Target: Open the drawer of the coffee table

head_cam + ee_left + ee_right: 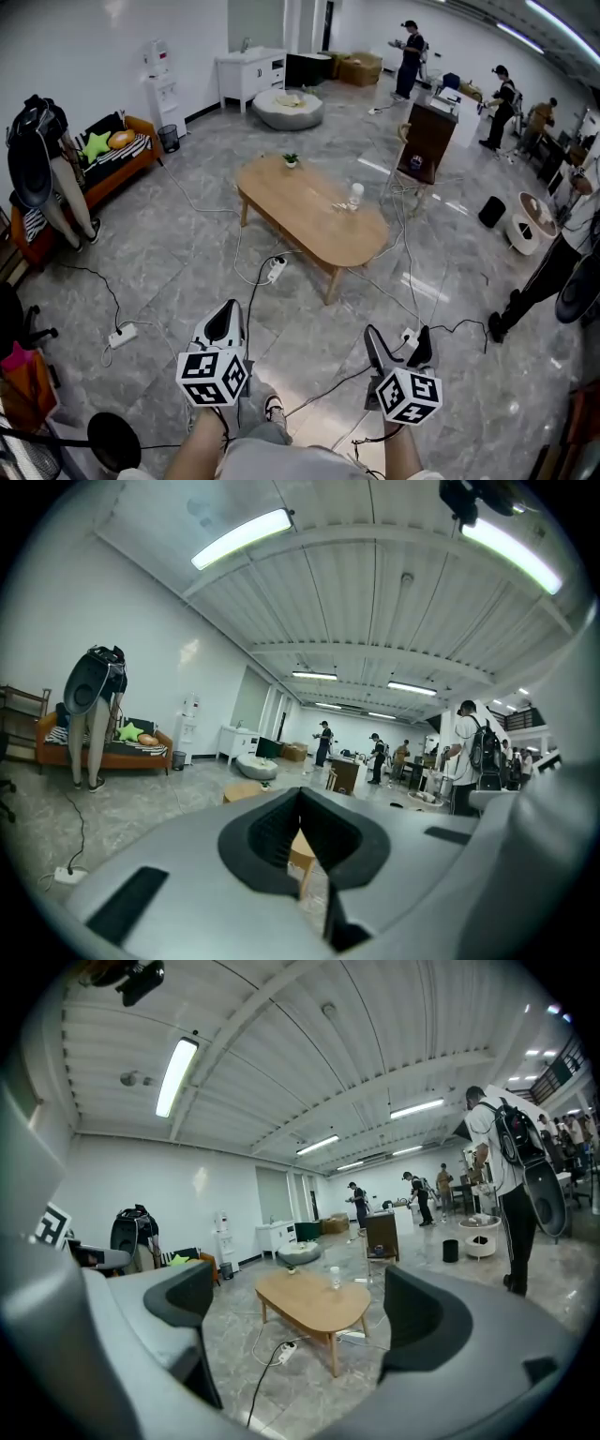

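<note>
The coffee table [309, 211] is a long, rounded wooden one. It stands in the middle of the big room, well away from the person. Its drawer cannot be made out from here.

The left gripper [225, 323] is held low over the floor. Its jaws are pressed together with nothing in them. The right gripper [398, 345] is beside it, a bit apart. Its jaws are wide open and empty. In the right gripper view the table shows far off between them.

On the table top sit a little green plant [292, 160] at the far end and a clear bottle [355, 195] nearer the middle.

The grey floor between the person and the table has things lying on it. A white power strip [275, 269] lies just by the table's near side, and a black cable [255, 300] runs from it toward the grippers. More cables trail past the right gripper. Another power strip [122, 335] lies off to the left.

An orange sofa [112, 164] with a green star pillow [96, 145] stands by the left wall. A round grey cushion [289, 108] and a white cabinet [248, 73] are behind the table. A wooden chair [422, 141] stands to the table's far right. People stand at the back and on the right side.
</note>
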Motion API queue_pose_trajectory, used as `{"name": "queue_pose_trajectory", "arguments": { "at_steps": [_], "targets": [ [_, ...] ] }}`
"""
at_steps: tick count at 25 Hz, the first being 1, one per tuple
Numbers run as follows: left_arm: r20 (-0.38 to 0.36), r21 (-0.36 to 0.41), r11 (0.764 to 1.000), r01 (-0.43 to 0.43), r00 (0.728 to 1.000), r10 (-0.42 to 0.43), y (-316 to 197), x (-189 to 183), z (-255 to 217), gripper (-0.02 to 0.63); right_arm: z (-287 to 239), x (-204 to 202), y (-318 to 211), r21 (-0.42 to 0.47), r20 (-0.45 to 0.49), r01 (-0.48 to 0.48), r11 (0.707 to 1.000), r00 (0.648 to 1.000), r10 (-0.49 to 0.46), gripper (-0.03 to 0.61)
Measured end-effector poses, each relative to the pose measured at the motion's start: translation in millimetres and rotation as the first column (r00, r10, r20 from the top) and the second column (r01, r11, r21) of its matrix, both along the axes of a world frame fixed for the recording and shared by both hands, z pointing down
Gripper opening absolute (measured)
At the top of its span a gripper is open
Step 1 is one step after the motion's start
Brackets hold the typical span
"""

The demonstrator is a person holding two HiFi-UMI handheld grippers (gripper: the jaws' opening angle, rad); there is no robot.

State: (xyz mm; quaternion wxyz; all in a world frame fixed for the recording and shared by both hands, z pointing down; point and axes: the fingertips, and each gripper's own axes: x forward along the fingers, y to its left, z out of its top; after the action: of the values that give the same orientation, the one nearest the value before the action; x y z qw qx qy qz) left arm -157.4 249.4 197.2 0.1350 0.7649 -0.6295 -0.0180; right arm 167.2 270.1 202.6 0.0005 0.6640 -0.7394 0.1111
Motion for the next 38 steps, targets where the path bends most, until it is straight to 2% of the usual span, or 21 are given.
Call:
{"name": "queue_pose_trajectory", "arguments": {
  "at_steps": [11, 19, 30, 38],
  "targets": [
    [-0.036, -0.019, 0.999, -0.04, 0.999, 0.039, -117, -31, 9, -0.006, -3, -40, -99, -0.028, -0.039, -0.005, 1.0, 0.999, 0.004, 0.574],
    [-0.056, -0.049, 0.997, -0.06, 0.997, 0.057, -159, -43, 25, -0.006, 10, -57, -135, -0.051, -0.046, -0.005, 0.999, 0.999, 0.003, 0.563],
    [-0.037, -0.079, 0.994, -0.075, 0.997, 0.072, -197, -39, 33, -0.006, 26, -47, -163, -0.095, -0.03, -0.026, 0.995, 0.999, 0.023, 0.546],
    [-0.028, -0.07, 0.996, -0.059, 0.998, 0.057, -252, -25, 28, -0.006, 23, -28, -228, -0.08, -0.022, -0.021, 0.997, 1.0, 0.019, 0.54]
  ]
}}
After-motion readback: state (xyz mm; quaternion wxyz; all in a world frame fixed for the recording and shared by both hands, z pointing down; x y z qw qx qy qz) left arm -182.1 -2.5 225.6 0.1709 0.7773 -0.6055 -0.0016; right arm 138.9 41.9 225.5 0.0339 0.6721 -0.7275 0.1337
